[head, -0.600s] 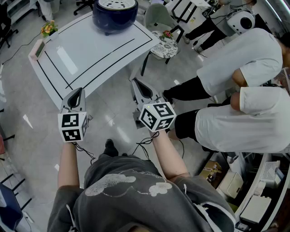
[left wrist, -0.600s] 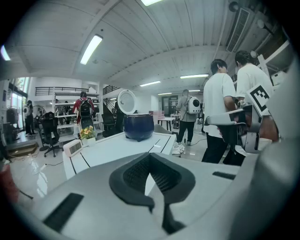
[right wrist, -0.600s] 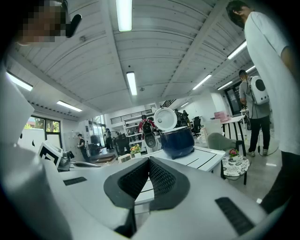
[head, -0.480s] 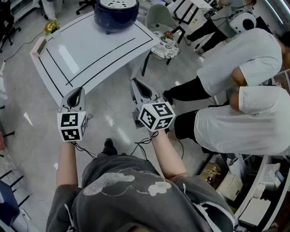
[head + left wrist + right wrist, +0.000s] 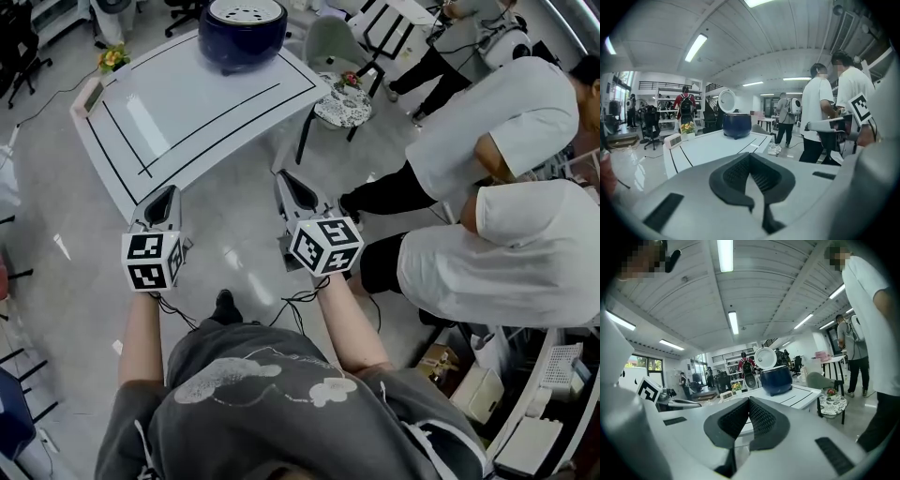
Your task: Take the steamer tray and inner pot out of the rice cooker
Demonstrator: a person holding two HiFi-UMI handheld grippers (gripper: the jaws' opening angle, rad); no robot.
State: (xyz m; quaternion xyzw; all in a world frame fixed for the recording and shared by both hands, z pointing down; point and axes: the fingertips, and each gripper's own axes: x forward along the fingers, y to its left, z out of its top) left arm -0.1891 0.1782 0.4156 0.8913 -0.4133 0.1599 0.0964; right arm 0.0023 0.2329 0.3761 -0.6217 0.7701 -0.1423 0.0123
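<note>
A dark blue rice cooker point(image 5: 242, 28) stands at the far end of the white table point(image 5: 187, 112), and a white perforated steamer tray point(image 5: 246, 11) shows in its top. Its round lid point(image 5: 726, 100) stands raised, as both gripper views show. The cooker point(image 5: 776, 379) is far ahead of both grippers. My left gripper point(image 5: 161, 202) and right gripper point(image 5: 289, 183) hover over the floor just short of the table's near edge. Both are shut with nothing between the jaws point(image 5: 750, 157) point(image 5: 749, 401).
Two people in white shirts point(image 5: 497, 122) point(image 5: 497, 253) stand close at the right. A small round floral stool point(image 5: 342, 101) and a grey chair point(image 5: 330, 37) sit by the table's right corner. A flower pot point(image 5: 114, 58) and a small clock point(image 5: 82, 97) rest on the table's left end.
The table and both grippers sit slightly lower in the head view than before. The jaws have stayed shut and empty.
</note>
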